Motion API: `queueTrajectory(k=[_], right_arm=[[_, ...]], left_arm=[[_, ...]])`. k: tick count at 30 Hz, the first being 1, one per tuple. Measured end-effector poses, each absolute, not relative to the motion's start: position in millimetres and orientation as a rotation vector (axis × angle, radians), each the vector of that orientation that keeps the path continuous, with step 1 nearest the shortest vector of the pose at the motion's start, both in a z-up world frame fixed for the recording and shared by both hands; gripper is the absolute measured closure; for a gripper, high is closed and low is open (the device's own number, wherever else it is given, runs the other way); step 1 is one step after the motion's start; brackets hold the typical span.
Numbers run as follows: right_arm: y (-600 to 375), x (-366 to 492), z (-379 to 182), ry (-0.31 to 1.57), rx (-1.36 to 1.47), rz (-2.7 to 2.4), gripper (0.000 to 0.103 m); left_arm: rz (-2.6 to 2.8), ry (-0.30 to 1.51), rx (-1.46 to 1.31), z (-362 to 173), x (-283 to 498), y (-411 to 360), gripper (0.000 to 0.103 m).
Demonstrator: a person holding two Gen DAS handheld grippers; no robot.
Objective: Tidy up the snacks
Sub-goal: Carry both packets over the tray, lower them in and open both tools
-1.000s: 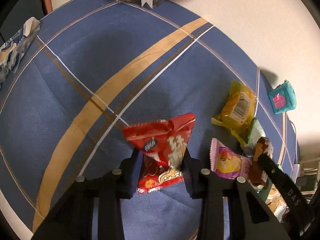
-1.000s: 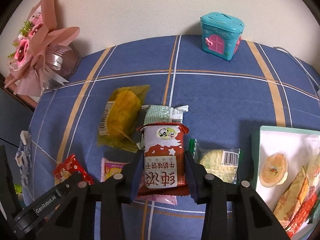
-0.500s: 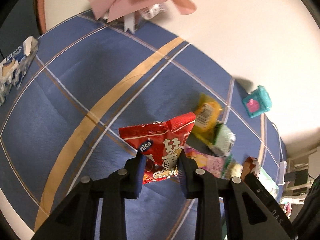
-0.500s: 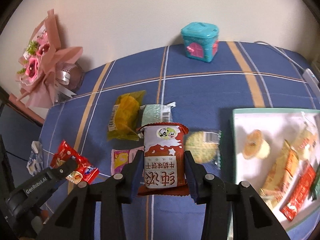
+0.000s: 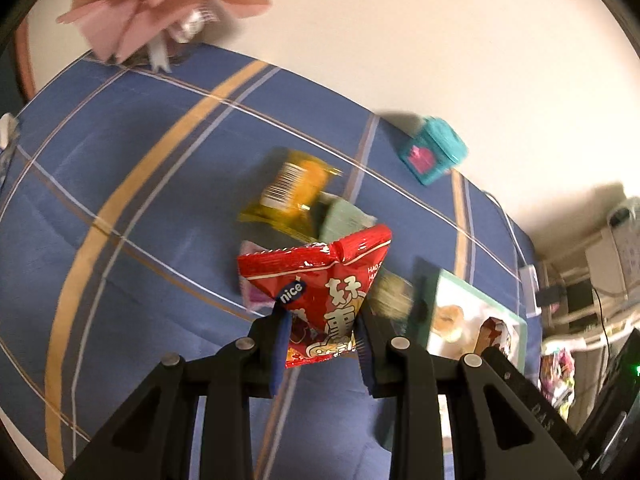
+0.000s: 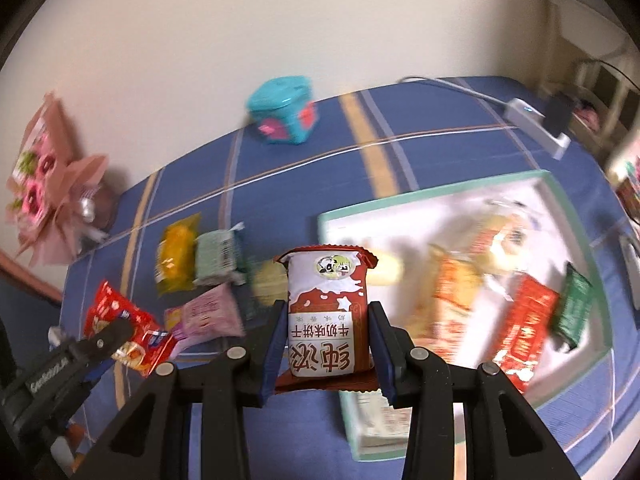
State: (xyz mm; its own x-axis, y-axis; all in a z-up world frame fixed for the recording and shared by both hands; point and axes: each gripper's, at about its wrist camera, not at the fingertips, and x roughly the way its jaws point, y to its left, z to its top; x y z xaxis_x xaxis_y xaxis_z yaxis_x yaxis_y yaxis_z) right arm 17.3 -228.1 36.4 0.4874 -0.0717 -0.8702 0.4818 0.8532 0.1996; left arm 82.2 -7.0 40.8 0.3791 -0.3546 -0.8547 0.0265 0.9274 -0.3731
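Observation:
My left gripper (image 5: pixel 322 330) is shut on a red snack packet (image 5: pixel 320 280), held off the blue tablecloth. The same red packet (image 6: pixel 124 320) shows at the lower left of the right wrist view. My right gripper (image 6: pixel 328 328) is shut on a brown-and-white milk biscuit packet (image 6: pixel 326 312), lifted near the left edge of the green-rimmed white tray (image 6: pixel 440 196). The tray (image 5: pixel 476 292) holds several packets. A yellow packet (image 6: pixel 176 256), a pale green packet (image 6: pixel 218 256), a pink packet (image 6: pixel 208 316) and a round biscuit pack (image 6: pixel 266 282) lie on the cloth left of the tray.
A teal toy house (image 6: pixel 282 110) stands by the wall at the back. A pink bouquet (image 6: pixel 44 184) sits at the far left corner. A white power strip with cable (image 6: pixel 536 124) lies at the back right. The table edge drops off at the left.
Both grippers have risen and swung right toward the tray, each still gripping its packet. The tray now fills the right of the right wrist view.

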Motion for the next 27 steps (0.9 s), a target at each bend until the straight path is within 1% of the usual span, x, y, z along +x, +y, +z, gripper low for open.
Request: queueTrajectory(k=[8, 27], right_arm=[[-270.7, -3.6, 44.9, 0.978, 0.517, -0.448, 0.061], [-327.5, -35.1, 51.5, 0.921, 0.606, -0.555, 0.061]], left_arm=[[-0.334, 1.168, -0.246, 46.1, 70.3, -45.3, 0.072], [-0.482, 1.166, -0.109, 49.4, 41.7, -117.5, 0.072]])
